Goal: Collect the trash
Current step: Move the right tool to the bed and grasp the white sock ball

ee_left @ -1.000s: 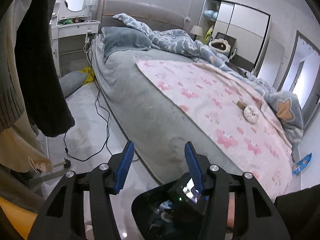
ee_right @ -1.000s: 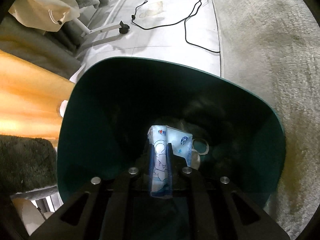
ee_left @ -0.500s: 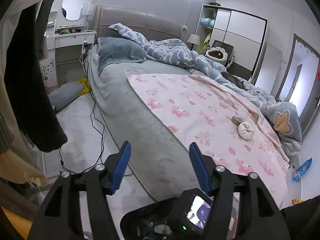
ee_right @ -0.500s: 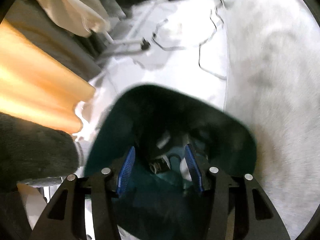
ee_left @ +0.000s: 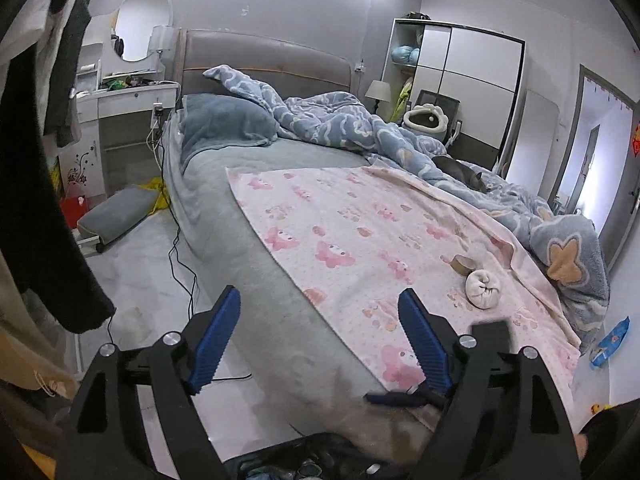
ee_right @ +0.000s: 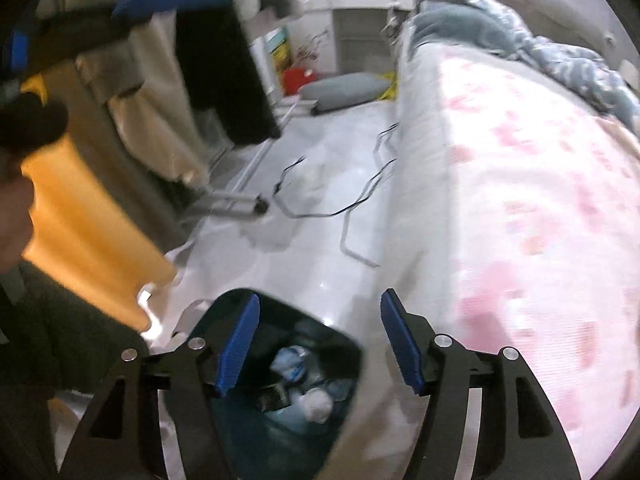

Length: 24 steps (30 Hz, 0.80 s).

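Below, the right gripper (ee_right: 318, 340) hangs with jaws apart and empty over the dark green bin (ee_right: 244, 424), where wrappers and tissue (ee_right: 304, 380) lie. Beside the bed (ee_left: 240, 272), the left gripper (ee_left: 320, 344) is likewise spread, holding nothing, facing the pink blanket (ee_left: 360, 224).

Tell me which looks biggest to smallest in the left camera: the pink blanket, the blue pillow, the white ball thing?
As they look in the left wrist view:
1. pink blanket, by far
2. blue pillow
3. white ball thing
The pillow lies farther away, so it is really even bigger than it looks.
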Each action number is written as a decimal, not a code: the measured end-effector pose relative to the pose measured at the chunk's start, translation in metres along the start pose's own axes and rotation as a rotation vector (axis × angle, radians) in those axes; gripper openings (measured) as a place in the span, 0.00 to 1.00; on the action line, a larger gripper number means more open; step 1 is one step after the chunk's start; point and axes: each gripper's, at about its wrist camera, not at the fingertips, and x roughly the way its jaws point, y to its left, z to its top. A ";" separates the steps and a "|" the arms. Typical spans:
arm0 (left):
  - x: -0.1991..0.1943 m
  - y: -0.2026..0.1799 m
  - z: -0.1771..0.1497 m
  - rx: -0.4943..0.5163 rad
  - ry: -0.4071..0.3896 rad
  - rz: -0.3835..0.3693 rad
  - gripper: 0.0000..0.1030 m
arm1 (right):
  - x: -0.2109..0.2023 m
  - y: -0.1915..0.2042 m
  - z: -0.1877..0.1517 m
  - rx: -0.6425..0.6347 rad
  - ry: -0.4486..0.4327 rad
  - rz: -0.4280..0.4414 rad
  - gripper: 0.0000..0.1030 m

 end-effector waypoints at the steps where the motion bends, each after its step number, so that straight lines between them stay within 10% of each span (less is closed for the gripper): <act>1: 0.003 -0.002 0.000 0.004 0.002 0.000 0.81 | -0.006 -0.006 0.002 0.005 -0.011 -0.014 0.63; 24: 0.084 -0.065 0.014 0.050 0.050 -0.077 0.83 | -0.075 -0.163 -0.008 0.081 -0.112 -0.383 0.70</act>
